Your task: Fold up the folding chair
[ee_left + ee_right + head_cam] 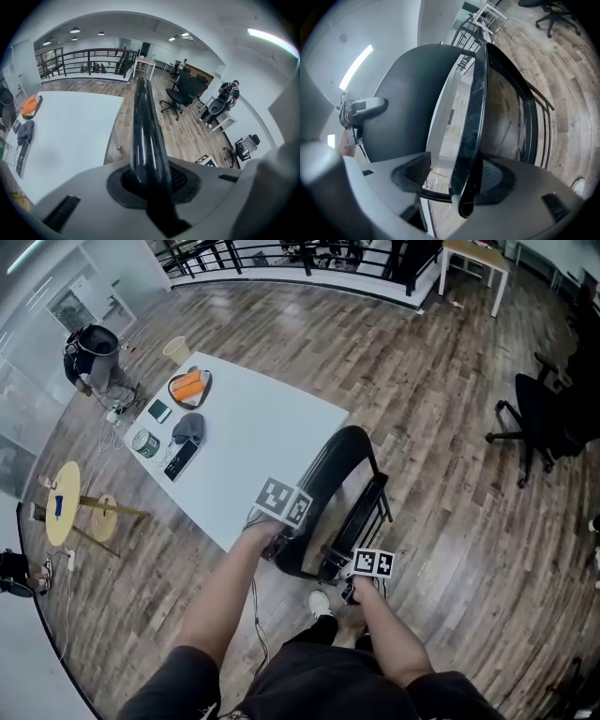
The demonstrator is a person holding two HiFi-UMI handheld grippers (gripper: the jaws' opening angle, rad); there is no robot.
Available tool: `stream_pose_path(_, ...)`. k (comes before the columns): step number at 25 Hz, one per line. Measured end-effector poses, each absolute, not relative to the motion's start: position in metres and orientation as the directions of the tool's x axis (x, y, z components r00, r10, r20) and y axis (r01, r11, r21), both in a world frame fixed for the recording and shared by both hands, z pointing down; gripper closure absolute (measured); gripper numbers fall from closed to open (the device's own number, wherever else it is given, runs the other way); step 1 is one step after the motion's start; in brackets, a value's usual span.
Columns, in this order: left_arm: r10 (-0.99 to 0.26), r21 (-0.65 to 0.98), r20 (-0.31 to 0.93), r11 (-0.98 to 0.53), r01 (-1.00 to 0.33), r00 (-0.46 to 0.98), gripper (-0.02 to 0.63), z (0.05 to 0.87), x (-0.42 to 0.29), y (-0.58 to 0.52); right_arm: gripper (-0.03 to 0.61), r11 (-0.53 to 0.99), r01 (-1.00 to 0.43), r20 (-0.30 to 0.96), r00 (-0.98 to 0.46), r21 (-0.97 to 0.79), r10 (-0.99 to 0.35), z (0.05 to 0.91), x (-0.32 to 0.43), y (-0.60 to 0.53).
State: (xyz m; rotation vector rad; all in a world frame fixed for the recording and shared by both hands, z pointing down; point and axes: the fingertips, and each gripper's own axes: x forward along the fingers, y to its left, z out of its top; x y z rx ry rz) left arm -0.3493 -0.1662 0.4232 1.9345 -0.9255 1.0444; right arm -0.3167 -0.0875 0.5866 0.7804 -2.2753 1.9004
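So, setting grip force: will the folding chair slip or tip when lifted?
Probably stiff: the folding chair looks tubular metal. Its glossy tube may slide in the left gripper. Nearly folded and narrow, it likely tips easily.

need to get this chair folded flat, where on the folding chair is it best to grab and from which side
Take the folding chair by its black frame tube, coming from the person's side with the jaws across the tube. It is slim and round, so the pads can close around it, as the left gripper shows. The right gripper straddles another frame edge with its jaws open.
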Motion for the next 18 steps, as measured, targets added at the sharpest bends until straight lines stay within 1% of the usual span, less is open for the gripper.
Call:
stream_pose_path(8, -0.247, 0.250, 0.884, -0.468, -0.848, 0.397, 0.548, 0.422, -0.368, -0.175, 0.291, 0.104, -0.443, 0.392, -0.863, -0.891, -0.319, 0.593, -0.362, -0.108)
stream_pose_path(9, -0.246, 0.251, 0.884, -0.468, -0.847, 0.398, 0.548, 0.423, -0.371, -0.176, 0.310, 0.098, -0.445, 0.394, -0.860, -0.890, -0.323, 0.595, -0.365, -0.109)
stream_pose_path(10, -0.245, 0.254, 0.883, -0.467, -0.847, 0.400, 0.548, 0.424, -0.375, -0.177, 0.313, 0.092, -0.442, 0.392, -0.859, -0.892, -0.328, 0.596, -0.367, -0.110)
stream_pose_path(18, -0.237, 0.271, 0.879, -0.466, -0.842, 0.414, 0.546, 0.430, -0.404, -0.188, 0.314, 0.085, -0.448, 0.397, -0.853, -0.890, -0.339, 0.603, -0.389, -0.119)
